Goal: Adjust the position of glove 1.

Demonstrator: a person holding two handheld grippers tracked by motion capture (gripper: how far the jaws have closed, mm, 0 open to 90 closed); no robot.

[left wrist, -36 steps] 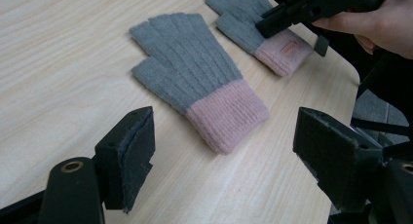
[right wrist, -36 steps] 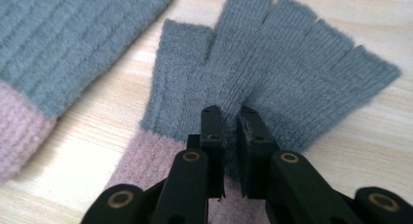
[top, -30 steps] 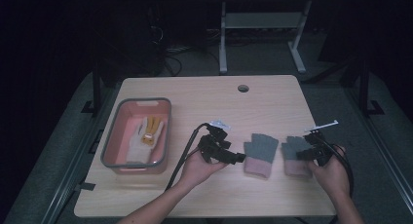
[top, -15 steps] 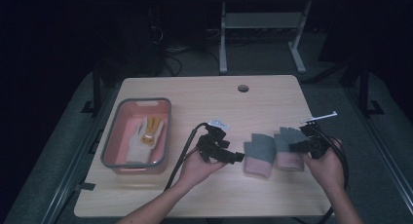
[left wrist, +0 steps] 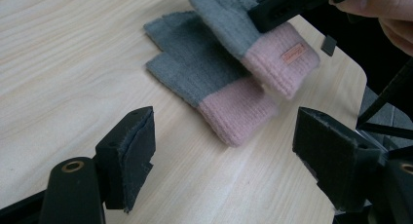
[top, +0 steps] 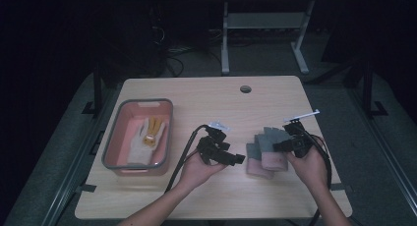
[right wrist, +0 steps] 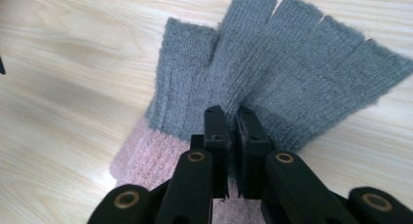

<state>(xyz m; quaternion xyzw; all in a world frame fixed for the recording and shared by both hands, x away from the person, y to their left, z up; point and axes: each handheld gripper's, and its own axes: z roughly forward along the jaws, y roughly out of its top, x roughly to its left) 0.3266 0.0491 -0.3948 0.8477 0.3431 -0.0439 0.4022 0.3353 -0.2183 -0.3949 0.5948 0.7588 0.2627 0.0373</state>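
Two grey fingerless gloves with pink cuffs lie right of the table's middle. My right gripper point(top: 281, 144) point(right wrist: 231, 118) is shut on the grey palm of one glove point(top: 273, 146) point(right wrist: 297, 73) point(left wrist: 229, 19). That glove overlaps the second glove point(top: 254, 159) point(left wrist: 199, 78), which lies flat on the wood. Left of the pair, my left gripper point(top: 238, 159) point(left wrist: 224, 136) is open, its jaws wide apart and aimed at the lower glove's pink cuff without touching it.
A pink tub with a grey rim point(top: 111, 148) stands at the table's left and holds a white and yellow glove point(top: 145, 137). A cable hole point(top: 245, 89) sits near the far edge. Black cables trail from both grippers toward the front edge.
My right gripper has carried its glove leftward, from beside the other glove to lying partly over it. The left gripper has stayed where it was, still open.
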